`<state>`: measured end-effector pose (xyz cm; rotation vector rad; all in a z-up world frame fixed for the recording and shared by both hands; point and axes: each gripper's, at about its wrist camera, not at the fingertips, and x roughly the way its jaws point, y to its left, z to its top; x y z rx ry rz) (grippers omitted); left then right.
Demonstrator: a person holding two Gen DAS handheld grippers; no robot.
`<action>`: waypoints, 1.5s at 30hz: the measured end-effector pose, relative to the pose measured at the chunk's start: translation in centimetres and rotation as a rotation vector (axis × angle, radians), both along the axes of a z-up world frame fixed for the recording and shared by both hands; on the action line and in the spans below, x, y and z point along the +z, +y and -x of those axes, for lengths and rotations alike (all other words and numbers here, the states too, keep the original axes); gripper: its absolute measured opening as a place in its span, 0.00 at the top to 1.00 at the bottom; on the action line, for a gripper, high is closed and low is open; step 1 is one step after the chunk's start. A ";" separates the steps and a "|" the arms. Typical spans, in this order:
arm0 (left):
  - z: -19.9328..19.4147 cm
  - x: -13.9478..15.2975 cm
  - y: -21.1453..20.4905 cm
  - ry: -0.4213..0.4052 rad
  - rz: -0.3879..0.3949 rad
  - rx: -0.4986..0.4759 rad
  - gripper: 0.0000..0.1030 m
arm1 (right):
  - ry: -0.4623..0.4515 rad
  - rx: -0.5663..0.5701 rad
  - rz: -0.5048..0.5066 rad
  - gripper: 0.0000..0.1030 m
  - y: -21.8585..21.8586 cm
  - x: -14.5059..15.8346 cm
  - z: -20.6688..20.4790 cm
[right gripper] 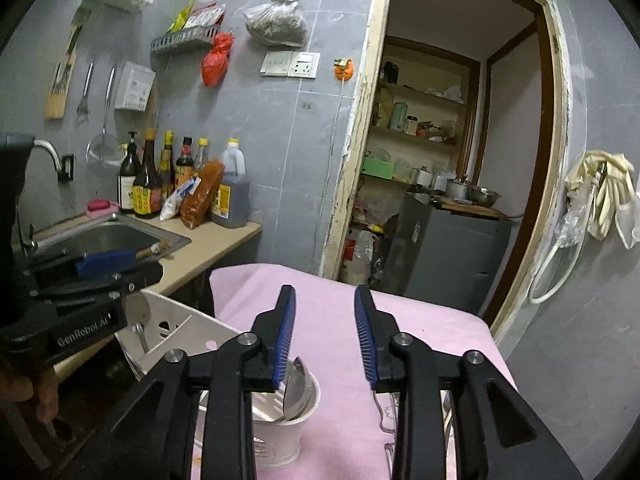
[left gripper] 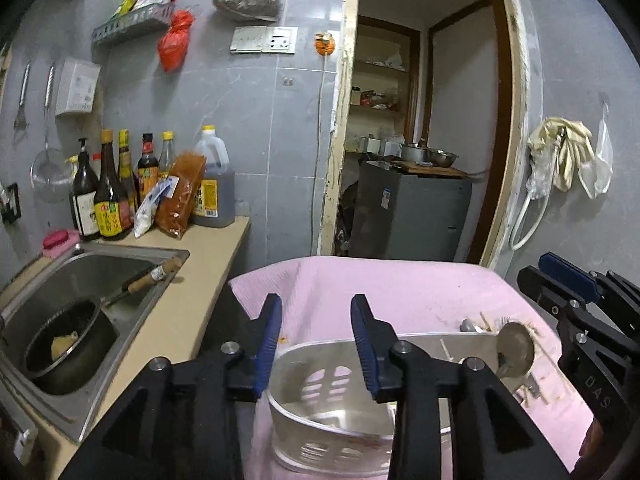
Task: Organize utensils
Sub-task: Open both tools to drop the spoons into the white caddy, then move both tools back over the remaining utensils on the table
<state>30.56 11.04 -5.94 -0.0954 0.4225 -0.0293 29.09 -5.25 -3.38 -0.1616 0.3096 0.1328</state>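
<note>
Utensils stand sorted in white holders on the pink cloth, both grippers free of them.

Spoons [right gripper: 294,384] lean upright in a small white cup [right gripper: 288,432] near the right gripper [right gripper: 325,332], whose jaws are spread with nothing between them. To its left a slotted white caddy [left gripper: 320,420] sits below the left gripper [left gripper: 316,340], likewise parted and empty; a spoon [left gripper: 516,346] rests at the caddy's far right edge. Pink cloth [left gripper: 400,288] likely marks the sorting area, beside the sink [left gripper: 80,280].

Six bottles [left gripper: 114,188] are standing at the far left beside one sink [left gripper: 80,280]; two white holders [right gripper: 280,420] are sitting near on one pink cloth [right gripper: 328,312].
</note>
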 end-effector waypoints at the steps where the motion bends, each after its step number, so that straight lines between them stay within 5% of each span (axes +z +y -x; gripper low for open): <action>1: 0.0 0.1 -0.1 0.006 -0.001 0.006 0.66 | 0.002 0.000 -0.020 0.67 -0.6 0.3 0.1; 11: 1.1 3.3 -3.1 0.005 0.126 0.014 0.30 | -0.011 -0.058 -0.218 0.24 -9.5 2.9 1.0; 18: 1.6 5.6 -8.4 -0.068 0.191 -0.009 0.09 | -0.094 -0.078 -0.276 0.02 -17.2 4.6 2.2; 24: 1.8 6.2 -13.4 -0.121 0.197 -0.015 0.03 | -0.121 -0.097 -0.257 0.01 -22.1 4.7 2.7; 33: 0.9 5.2 -19.3 -0.106 0.133 -0.033 0.02 | -0.047 -0.121 -0.230 0.02 -26.9 1.8 0.8; 42: -2.4 2.1 -22.6 0.005 0.107 -0.044 0.02 | 0.185 -0.139 -0.286 0.04 -30.4 -4.5 -4.3; 45: -3.8 1.1 -23.4 0.048 0.096 -0.048 0.03 | 0.269 -0.139 -0.288 0.20 -30.9 -6.8 -6.1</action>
